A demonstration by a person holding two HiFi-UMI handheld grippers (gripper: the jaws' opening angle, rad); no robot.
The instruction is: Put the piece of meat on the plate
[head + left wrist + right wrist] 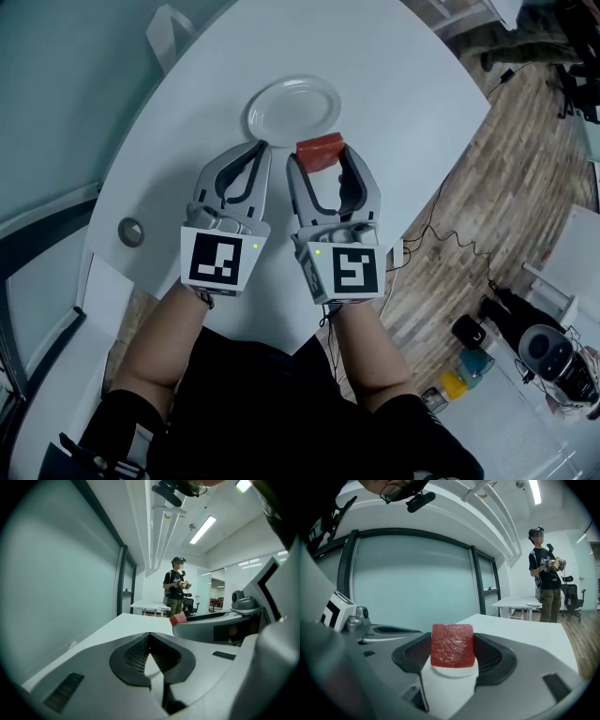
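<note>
The right gripper [321,156] had its jaws clamped on the piece of meat [320,148], a red block held just off the plate [292,110] at its near right edge, not over it yet. The left gripper [262,146] sat right by the plate's near rim, jaws together with nothing in them. So this looked like the carry step: grab done, drop-off not. The next move would probably need the meat brought over the plate, lowered, then released. There was no brand or readable writing anywhere, just black-and-white square markers [223,260] on the cubes.
</note>
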